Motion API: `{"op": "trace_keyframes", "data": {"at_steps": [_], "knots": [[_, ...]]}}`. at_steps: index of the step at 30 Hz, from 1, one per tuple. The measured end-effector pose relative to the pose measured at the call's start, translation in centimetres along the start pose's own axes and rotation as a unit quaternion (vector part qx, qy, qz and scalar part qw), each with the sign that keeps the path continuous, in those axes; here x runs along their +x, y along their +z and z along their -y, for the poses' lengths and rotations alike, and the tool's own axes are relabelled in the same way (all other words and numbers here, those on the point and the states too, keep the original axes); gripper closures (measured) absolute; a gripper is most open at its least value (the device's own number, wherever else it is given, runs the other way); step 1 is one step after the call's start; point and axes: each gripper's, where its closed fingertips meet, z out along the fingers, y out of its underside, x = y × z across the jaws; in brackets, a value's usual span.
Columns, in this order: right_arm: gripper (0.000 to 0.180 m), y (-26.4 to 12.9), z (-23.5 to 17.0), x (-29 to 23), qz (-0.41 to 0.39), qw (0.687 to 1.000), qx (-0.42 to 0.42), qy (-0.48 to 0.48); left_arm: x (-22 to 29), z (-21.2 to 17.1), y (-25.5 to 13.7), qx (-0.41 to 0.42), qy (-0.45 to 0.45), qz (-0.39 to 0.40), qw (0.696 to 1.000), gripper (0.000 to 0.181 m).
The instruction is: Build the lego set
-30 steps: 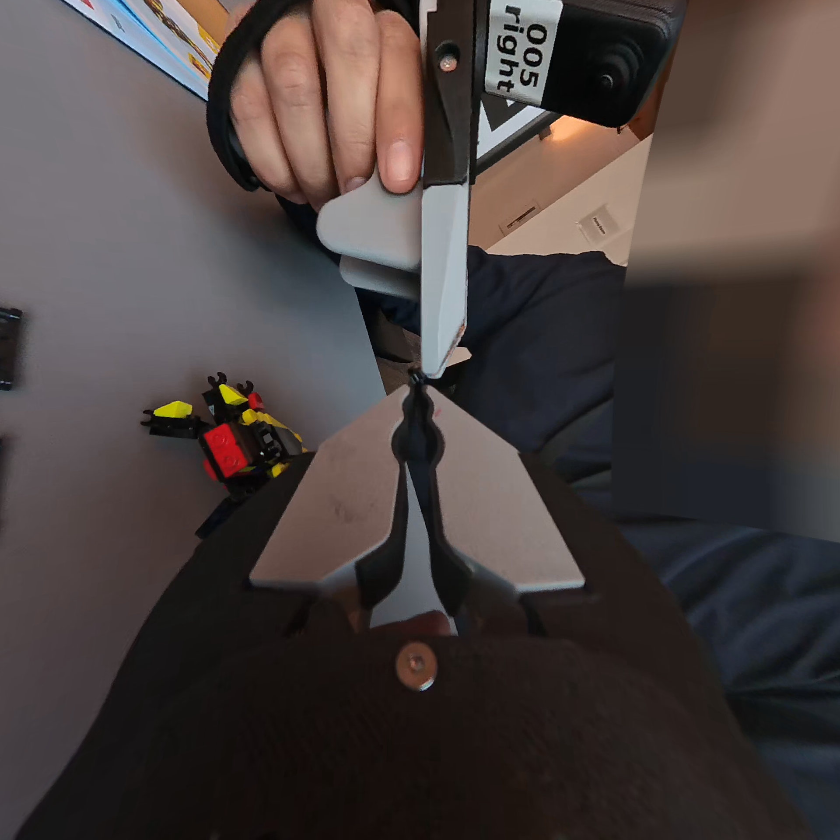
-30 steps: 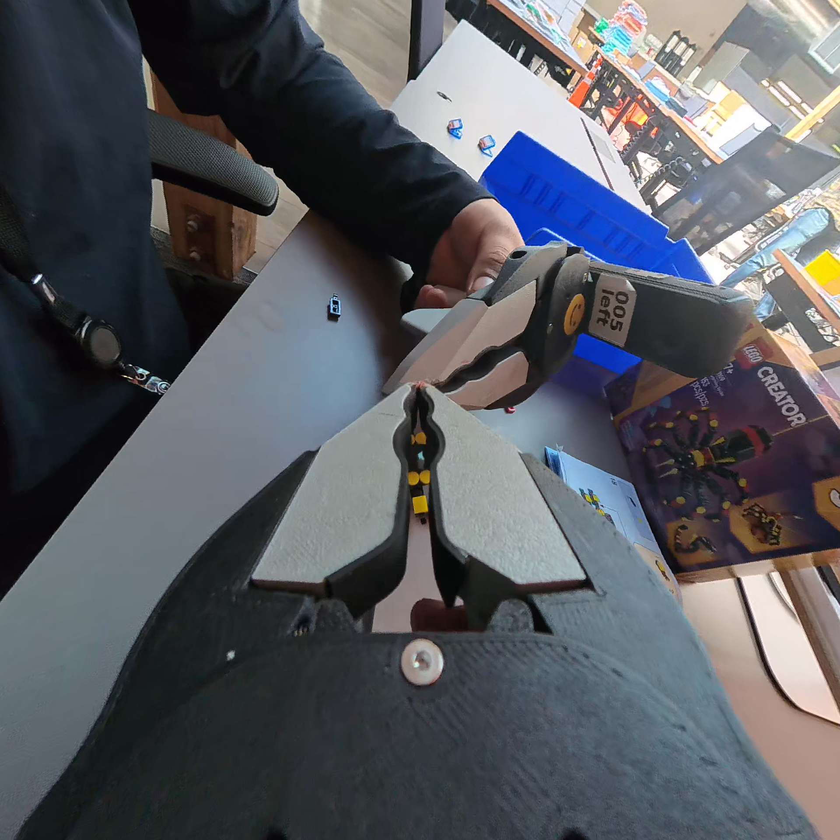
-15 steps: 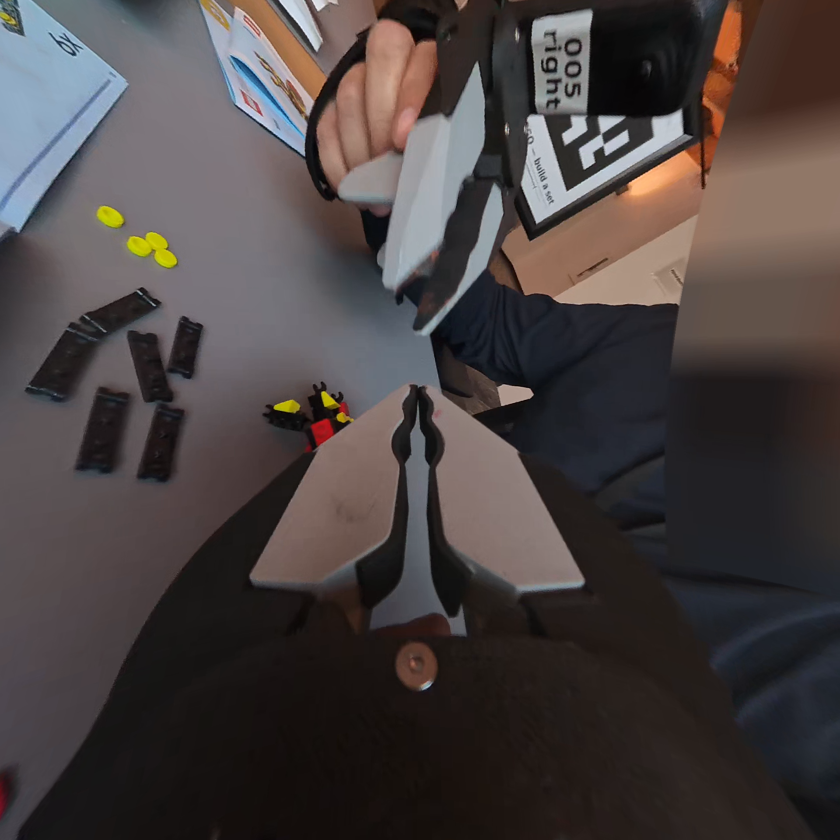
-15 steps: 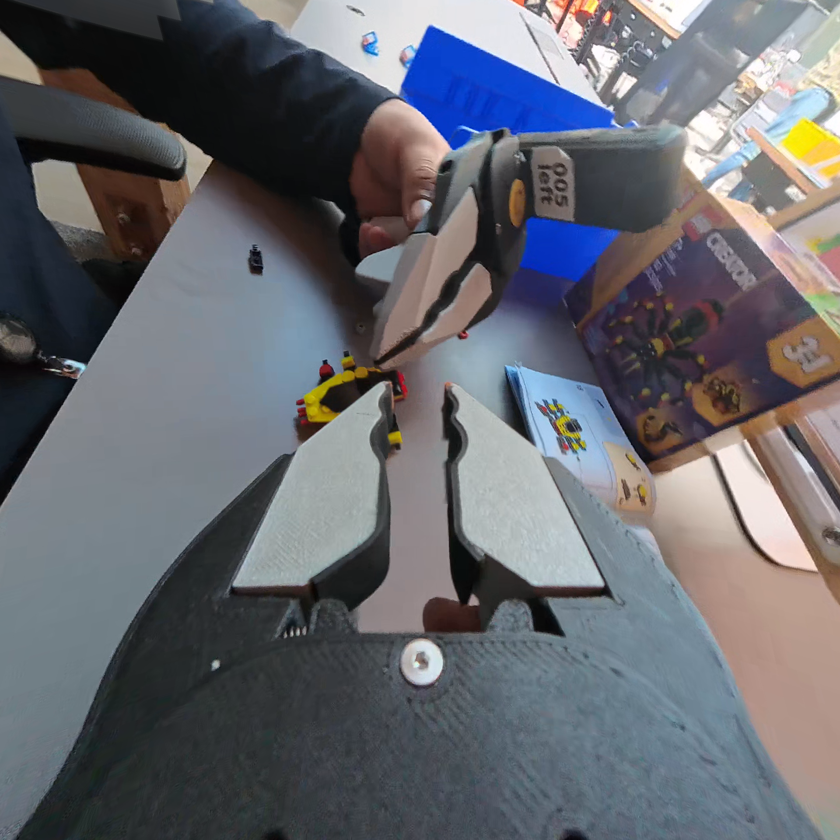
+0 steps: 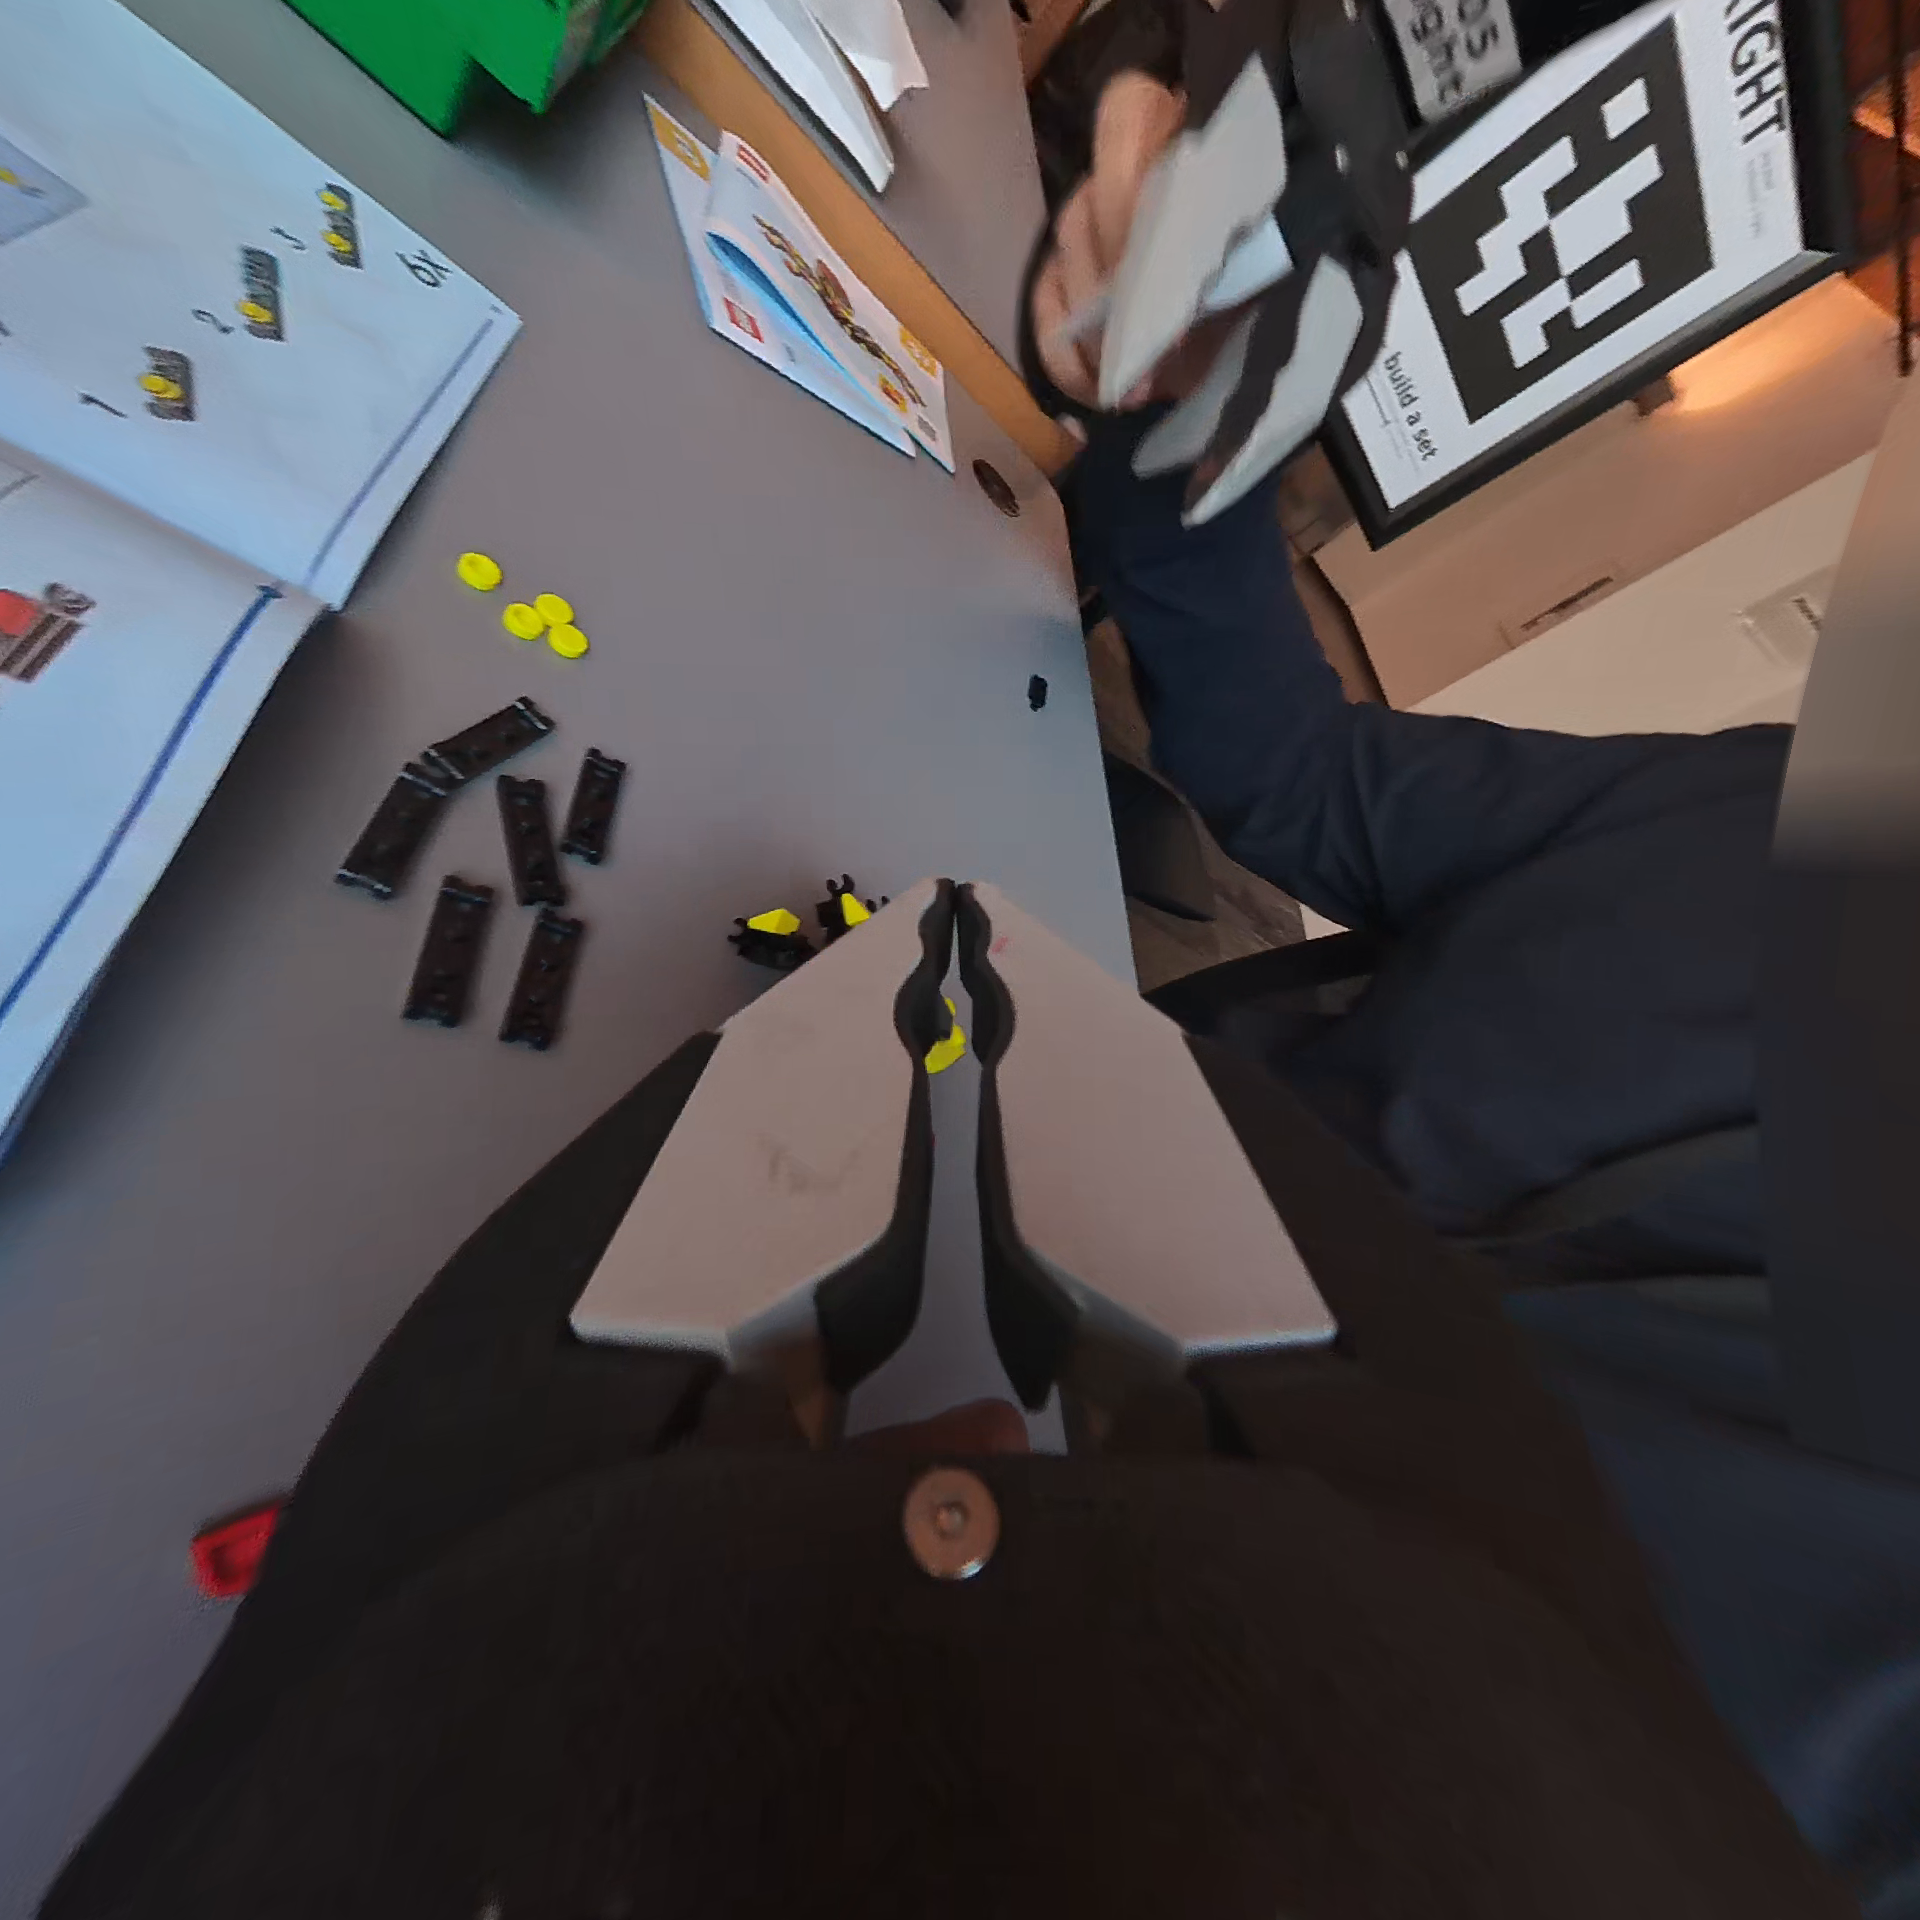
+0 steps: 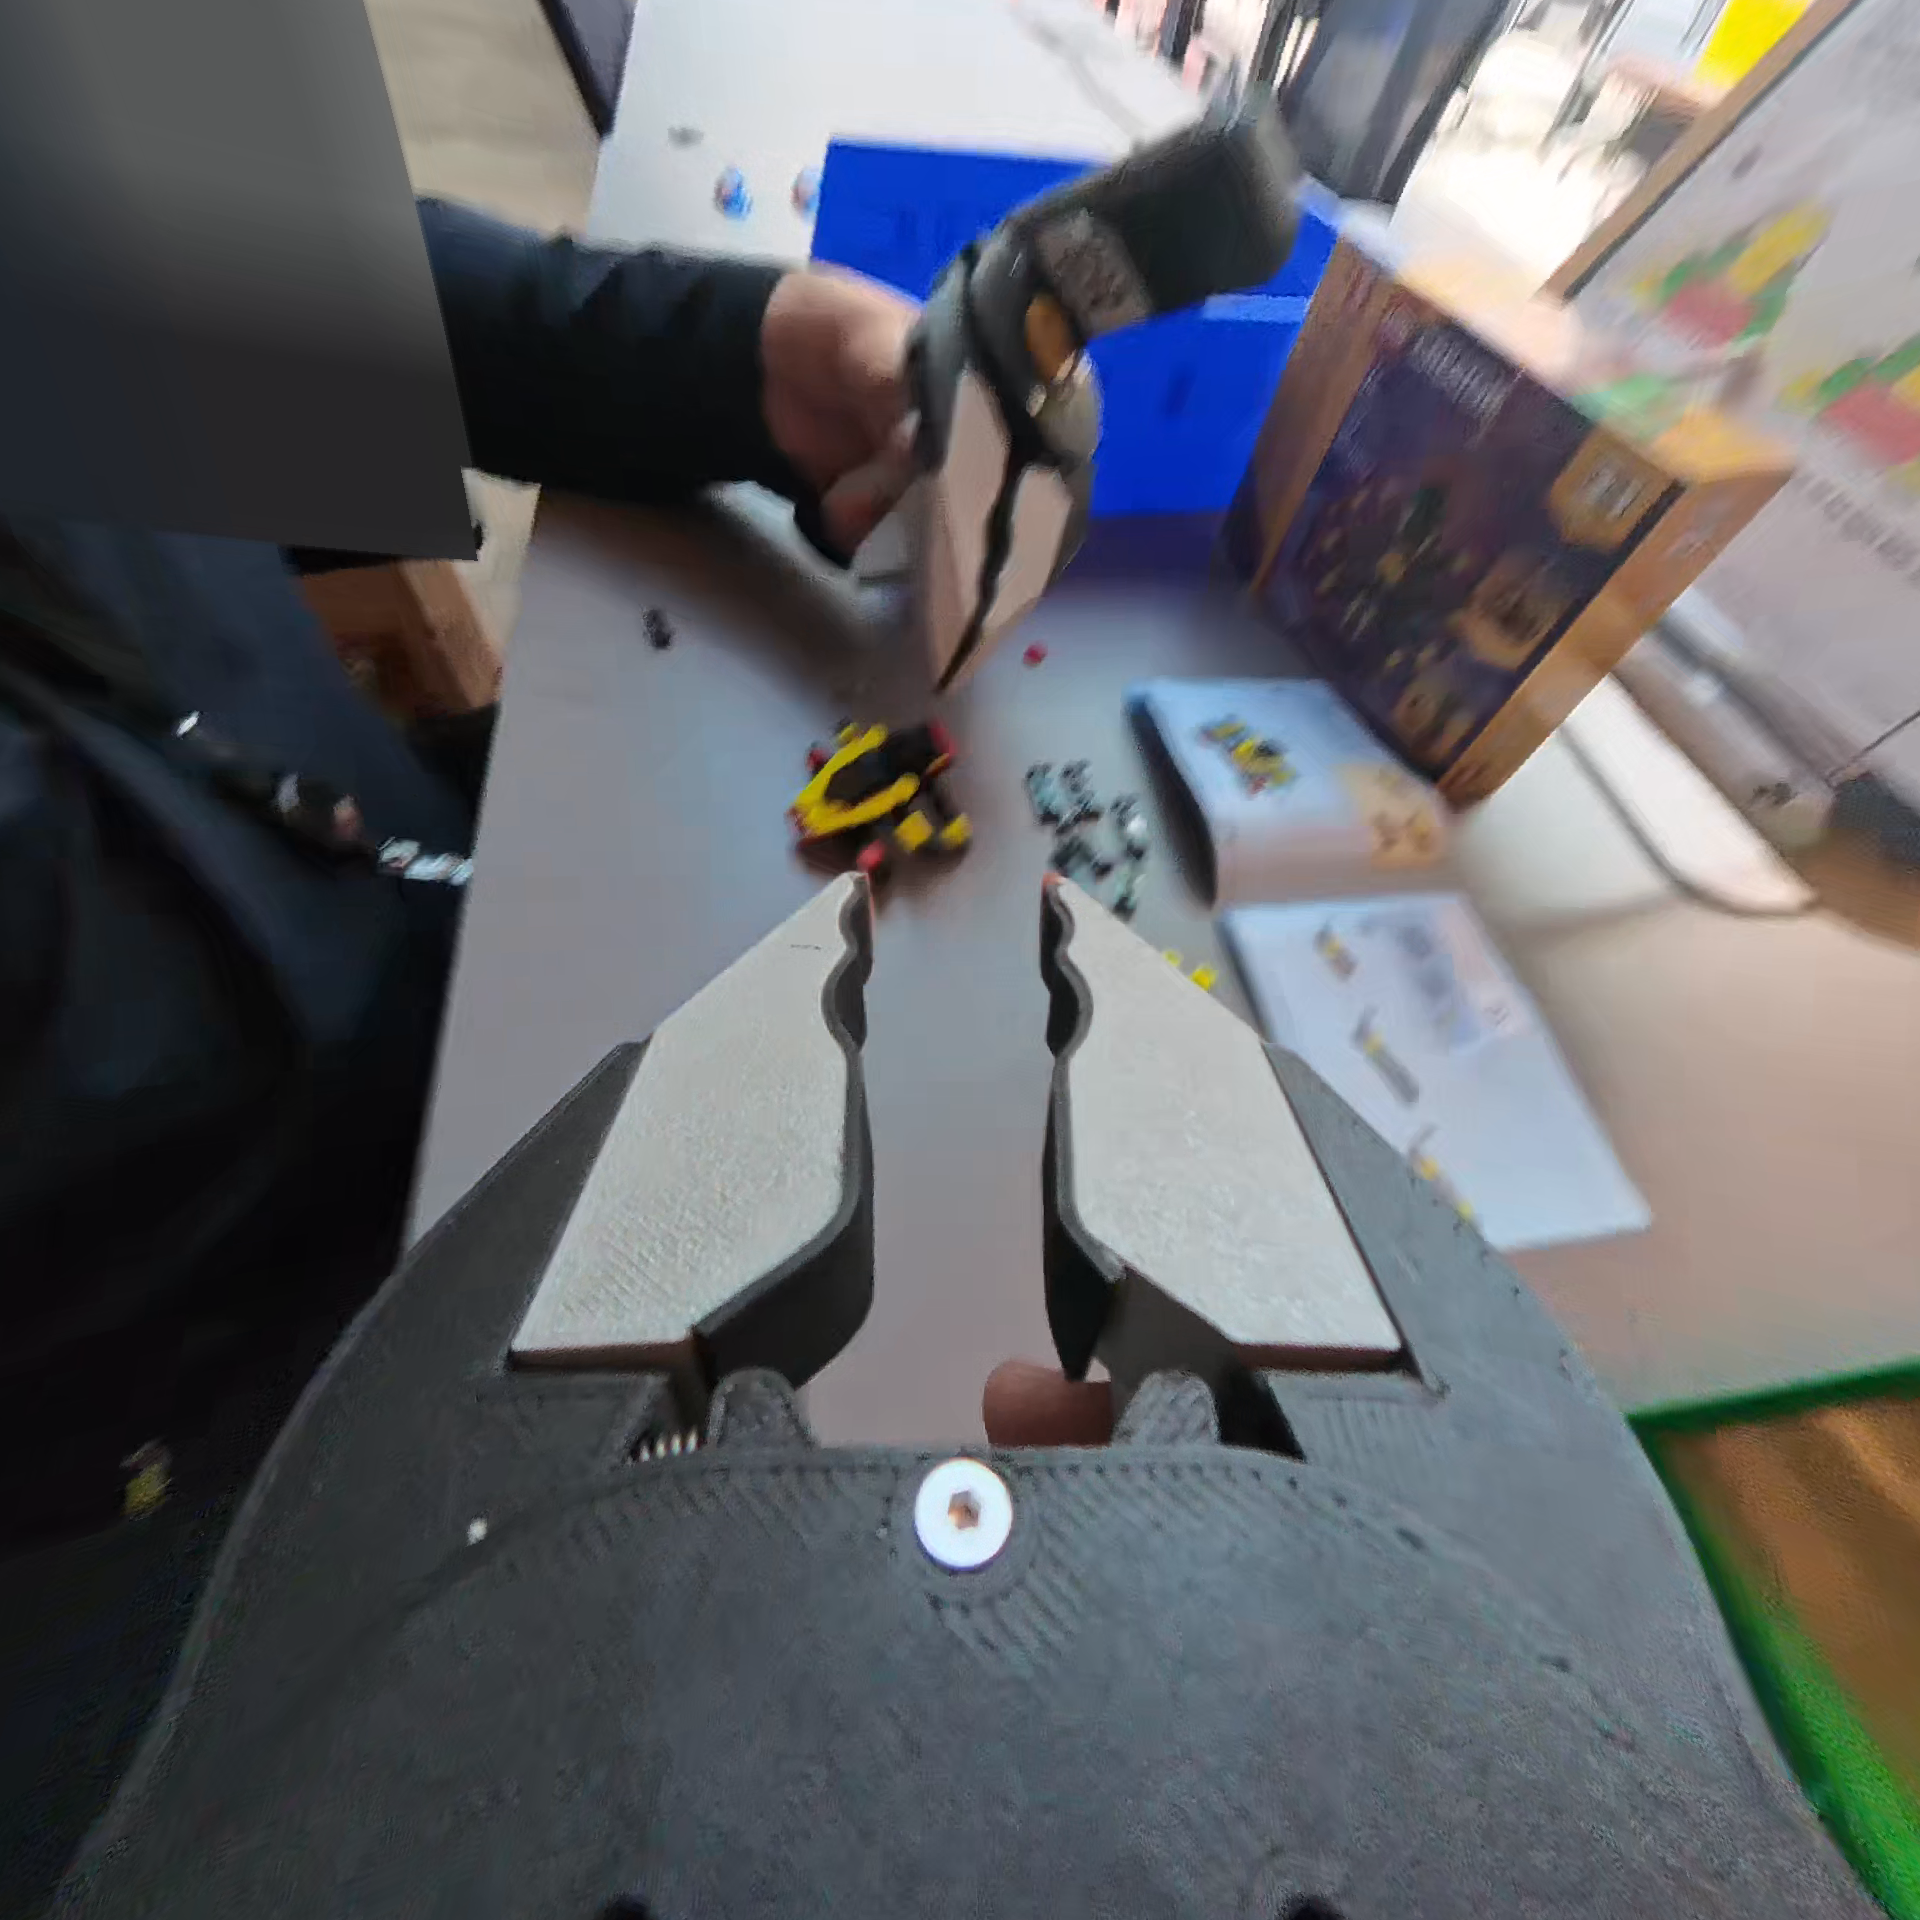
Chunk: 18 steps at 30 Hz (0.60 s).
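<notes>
The yellow, black and red lego model [image 6: 873,795] lies on the grey table [image 6: 644,935], just beyond my open, empty right gripper [image 6: 956,894]. My left gripper [image 5: 956,888] is shut, with nothing seen in it, and hovers over the model [image 5: 779,930], hiding most of it. Seen from the right wrist view, the left gripper [image 6: 951,675] hangs above the model, tips down. In the left wrist view the right gripper [image 5: 1153,457] is blurred, raised at the upper right. Several black plates [image 5: 488,862] and three yellow round pieces [image 5: 530,613] lie left of the model.
An open instruction booklet [image 5: 208,364] and a smaller booklet [image 5: 821,301] lie on the table. A lego box [image 6: 1455,520] and blue bin [image 6: 1174,364] stand behind. A red piece [image 5: 234,1564], a small black piece [image 5: 1036,691] and a green box [image 6: 1787,1558] are nearby. There is about 12 cm between the tips of the two grippers.
The right gripper, shut on the model a second ago and tip to tip with the left, has opened. The model now lies on the table. Both grippers have pulled back and up.
</notes>
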Motion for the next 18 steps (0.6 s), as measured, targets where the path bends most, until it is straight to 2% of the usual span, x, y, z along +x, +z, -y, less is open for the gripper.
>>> {"op": "trace_keyframes", "data": {"at_steps": [5,9,11,13,18], "knots": [[0.154,-3.3,-8.3,-5.8,-0.02,0.989,-0.132,0.065,-1.8,0.3,-0.4,0.005,0.007,0.064,0.998,0.178],[0.152,-4.1,-12.5,-8.2,-0.037,0.974,-0.201,0.102,-2.8,0.9,-0.9,0.018,0.018,0.109,0.994,0.17],[0.152,-4.1,-13.4,-8.5,-0.043,0.971,-0.21,0.108,-3.0,1.2,-1.1,0.024,0.024,0.12,0.992,0.169],[0.17,-3.9,-13.2,-8.2,-0.046,0.973,-0.199,0.111,-3.0,1.3,-1.3,0.027,0.024,0.12,0.992,0.169],[0.176,-1.4,-12.5,-4.3,-0.085,0.974,-0.179,0.113,-2.8,2.5,-2.6,0.065,0.032,0.123,0.99,0.176]]}}
